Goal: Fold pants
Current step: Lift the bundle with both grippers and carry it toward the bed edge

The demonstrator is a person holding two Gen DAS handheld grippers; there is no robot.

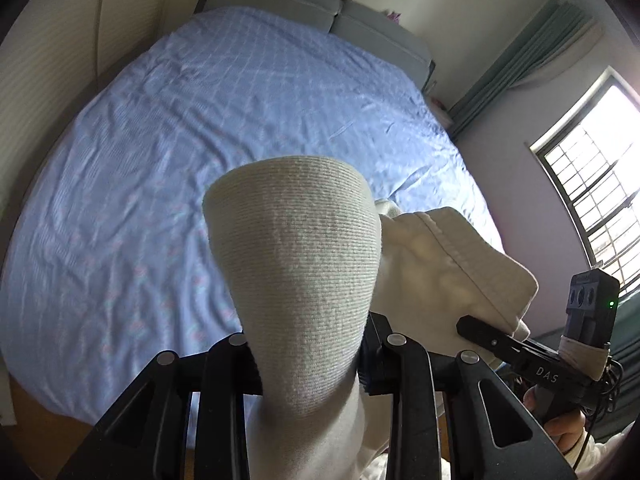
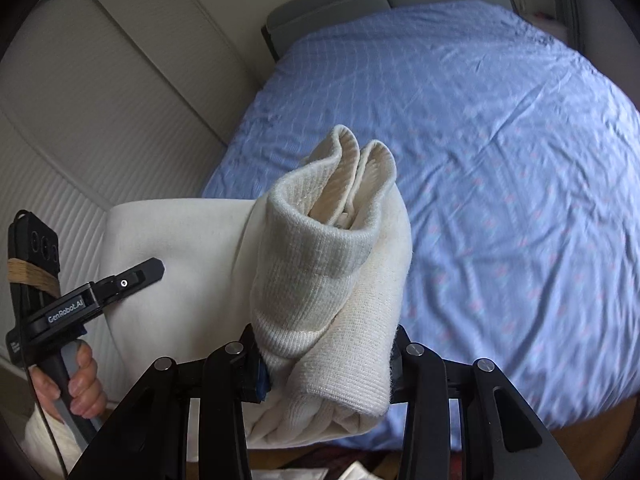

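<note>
The cream-white pants (image 1: 296, 248) are held up in the air above the blue bed (image 1: 160, 140). My left gripper (image 1: 310, 364) is shut on a ribbed end of the pants that stands up between its fingers. My right gripper (image 2: 324, 364) is shut on a bunched ribbed part of the pants (image 2: 332, 248). In the left wrist view the right gripper (image 1: 468, 326) shows at the right, gripping the fabric. In the right wrist view the left gripper (image 2: 156, 270) shows at the left against a flat stretch of the pants (image 2: 180, 248). The pants hang between the two grippers.
The bed (image 2: 500, 160) has a blue checked sheet and grey pillows (image 1: 280, 0) at the head. White wardrobe doors (image 2: 80, 100) stand on the left. A window (image 1: 592, 184) with green curtains is on the right. Wooden floor (image 1: 40, 432) shows at the bed's foot.
</note>
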